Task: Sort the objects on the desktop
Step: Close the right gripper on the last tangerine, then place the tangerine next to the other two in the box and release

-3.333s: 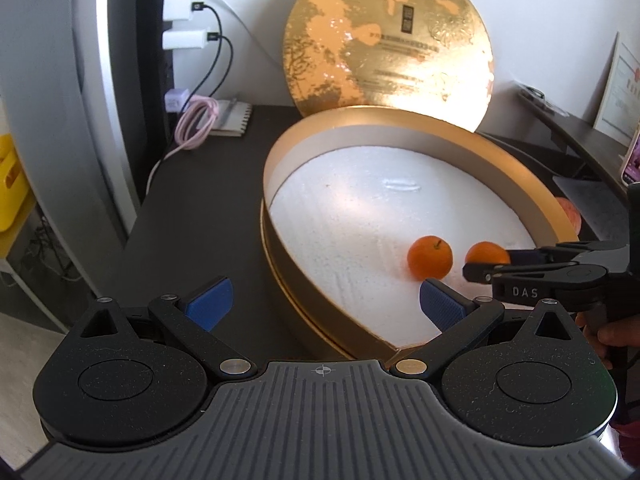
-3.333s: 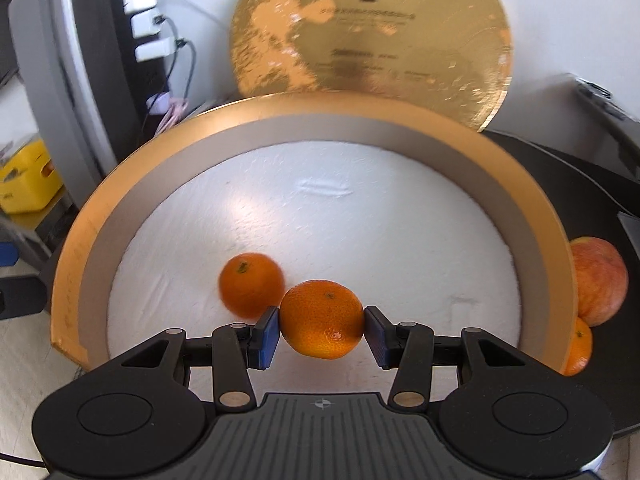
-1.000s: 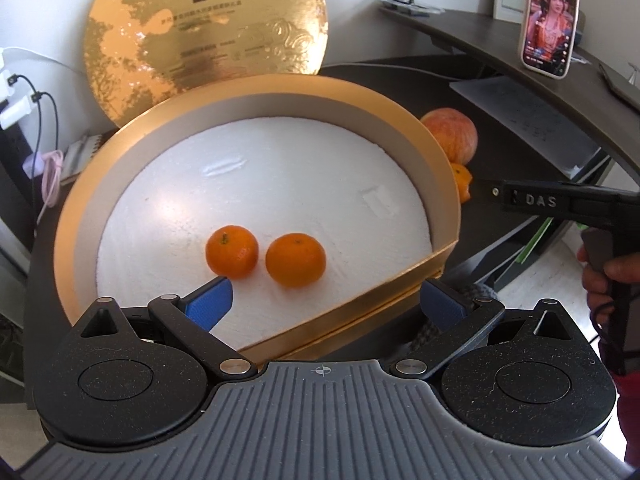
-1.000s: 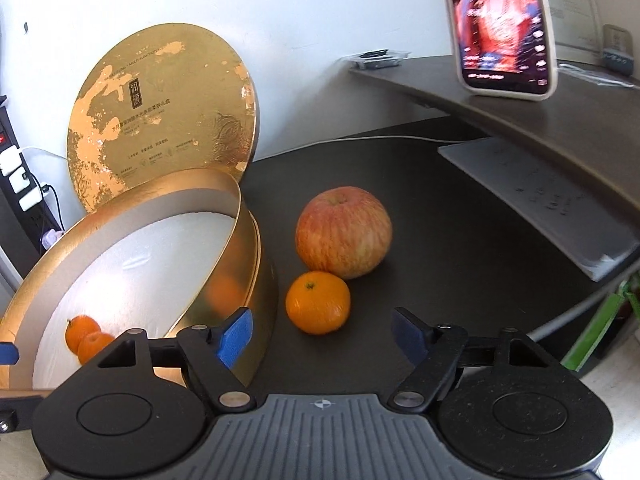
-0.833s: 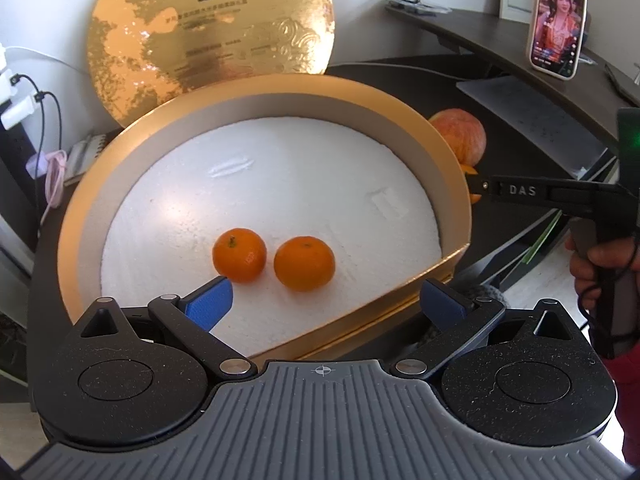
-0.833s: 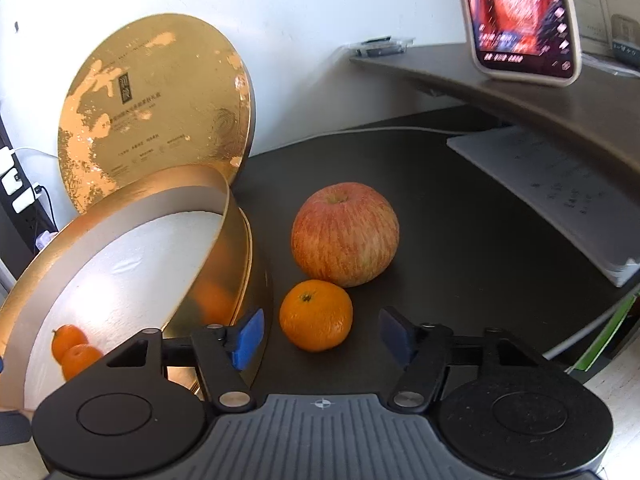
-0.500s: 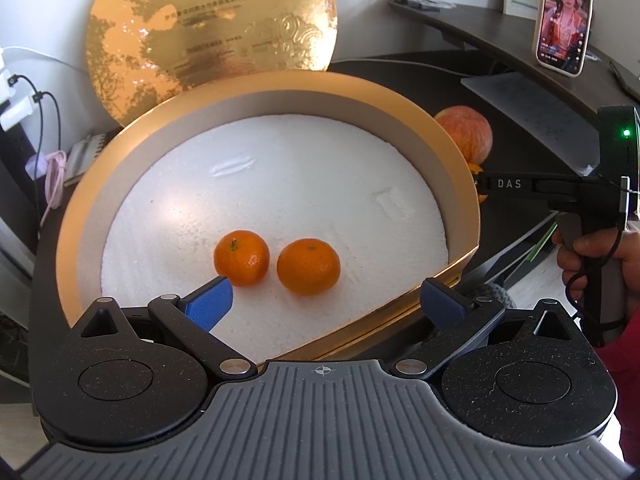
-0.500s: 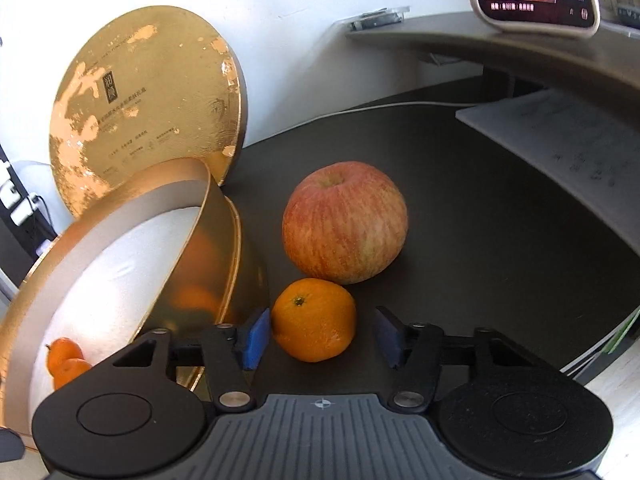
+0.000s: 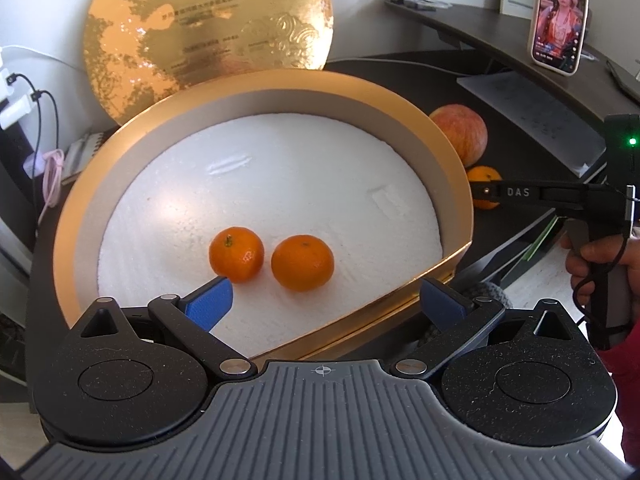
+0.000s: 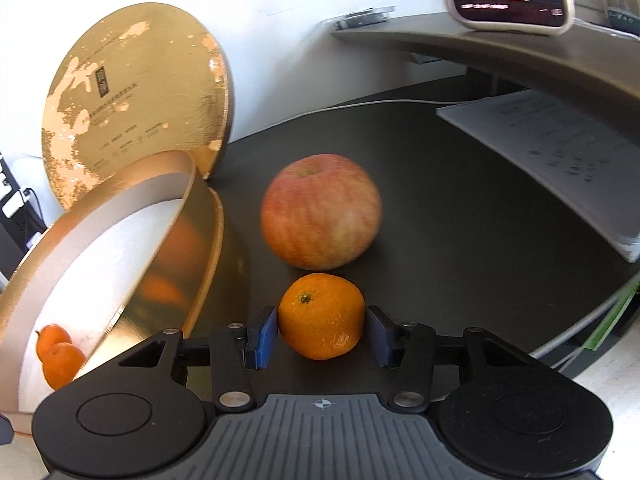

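Observation:
Two tangerines (image 9: pixel 237 255) (image 9: pixel 302 263) lie on the white foam inside the round gold box (image 9: pixel 280 80). My left gripper (image 9: pixel 326 302) hangs open over the box's near rim, empty, its left pad just short of the left tangerine. A third tangerine (image 10: pixel 322 316) rests on the dark desk in front of a red apple (image 10: pixel 320 212), right of the box (image 10: pixel 120 208). My right gripper (image 10: pixel 322 336) is open with a pad close on each side of this tangerine, a sliver of gap showing. The left wrist view shows this gripper (image 9: pixel 486 192) reaching the fruit (image 9: pixel 484 176) from the right.
The gold lid (image 9: pixel 208 20) leans on the wall behind the box. Papers (image 10: pixel 560 140) lie on the desk at the right, and a phone (image 9: pixel 559 16) stands on a raised shelf. Chargers and cables (image 9: pixel 48 168) sit left. A hand (image 9: pixel 596 264) holds the right gripper.
My right gripper dropped a tangerine in the box, moved right to the one by the apple, and its jaws have narrowed around it. The left gripper barely moved.

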`<move>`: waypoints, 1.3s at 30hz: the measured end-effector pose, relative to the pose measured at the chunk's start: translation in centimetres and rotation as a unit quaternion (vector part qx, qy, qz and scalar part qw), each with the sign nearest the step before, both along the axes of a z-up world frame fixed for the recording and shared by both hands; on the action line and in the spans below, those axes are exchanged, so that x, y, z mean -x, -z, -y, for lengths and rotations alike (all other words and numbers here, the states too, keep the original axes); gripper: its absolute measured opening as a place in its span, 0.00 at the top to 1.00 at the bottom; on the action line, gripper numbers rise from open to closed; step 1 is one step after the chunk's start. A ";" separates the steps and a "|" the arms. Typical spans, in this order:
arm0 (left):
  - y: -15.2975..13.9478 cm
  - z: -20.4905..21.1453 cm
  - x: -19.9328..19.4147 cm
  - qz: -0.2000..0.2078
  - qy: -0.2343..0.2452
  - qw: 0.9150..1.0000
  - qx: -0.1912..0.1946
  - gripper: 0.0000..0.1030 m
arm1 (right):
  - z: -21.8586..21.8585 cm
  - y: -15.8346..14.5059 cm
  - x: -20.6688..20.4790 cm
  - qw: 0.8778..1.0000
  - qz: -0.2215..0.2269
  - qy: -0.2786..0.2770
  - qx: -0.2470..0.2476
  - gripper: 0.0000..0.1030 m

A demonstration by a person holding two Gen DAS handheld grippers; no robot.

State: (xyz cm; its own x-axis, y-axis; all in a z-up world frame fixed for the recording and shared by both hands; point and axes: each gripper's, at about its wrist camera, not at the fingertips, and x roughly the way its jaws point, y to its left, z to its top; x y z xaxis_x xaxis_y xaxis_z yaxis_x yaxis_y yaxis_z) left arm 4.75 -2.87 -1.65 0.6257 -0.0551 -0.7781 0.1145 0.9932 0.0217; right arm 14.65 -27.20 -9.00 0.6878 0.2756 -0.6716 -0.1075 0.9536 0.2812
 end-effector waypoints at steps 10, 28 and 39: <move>-0.1 -0.2 0.4 0.003 -0.003 1.000 0.003 0.01 | -0.8 0.0 0.7 0.999 0.010 -0.006 0.047 0.43; -0.4 -2.2 1.2 0.014 -0.016 1.000 0.023 0.01 | -2.0 -0.8 0.6 0.995 0.017 0.023 0.096 0.53; -1.0 -6.5 2.5 0.037 -0.049 0.996 0.057 0.01 | -4.8 -7.1 2.7 0.991 0.090 0.011 0.102 0.53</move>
